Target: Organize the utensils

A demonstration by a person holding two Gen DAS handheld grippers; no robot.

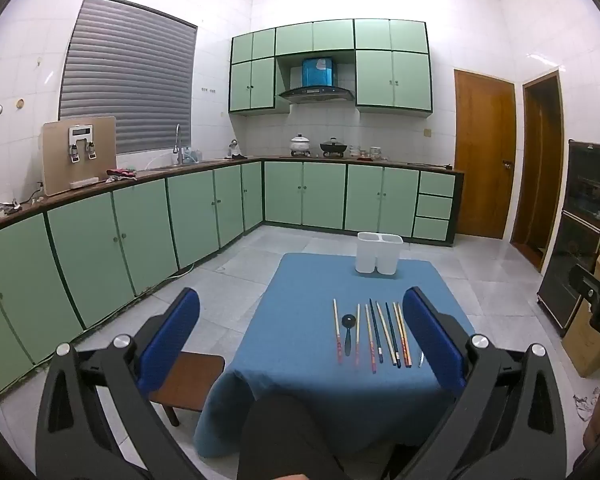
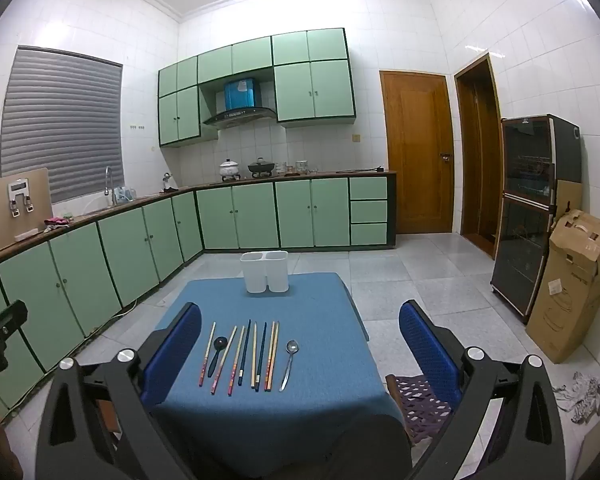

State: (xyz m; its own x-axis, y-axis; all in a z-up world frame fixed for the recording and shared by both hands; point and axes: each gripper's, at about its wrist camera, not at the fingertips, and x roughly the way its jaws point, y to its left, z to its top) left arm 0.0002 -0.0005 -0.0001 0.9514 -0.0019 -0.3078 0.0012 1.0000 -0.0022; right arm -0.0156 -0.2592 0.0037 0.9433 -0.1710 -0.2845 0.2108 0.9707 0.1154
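Chopsticks point(image 2: 244, 354), a black spoon point(image 2: 217, 354) and a metal spoon point(image 2: 289, 364) lie in a row near the worktop's point(image 2: 320, 420) front edge; the white holder point(image 2: 265, 272) stands at its far edge. Left tool point(image 1: 300, 344) and right tool point(image 2: 300, 348) hover released, empty. Risk: closely spaced chopsticks may scatter or roll if a finger nudges neighbours.

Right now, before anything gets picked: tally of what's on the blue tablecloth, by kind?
Light wooden chopsticks: 6
Dark blue chopsticks: 2
Black spoon: 1
Metal spoon: 1
White two-compartment holder: 1
Total: 11
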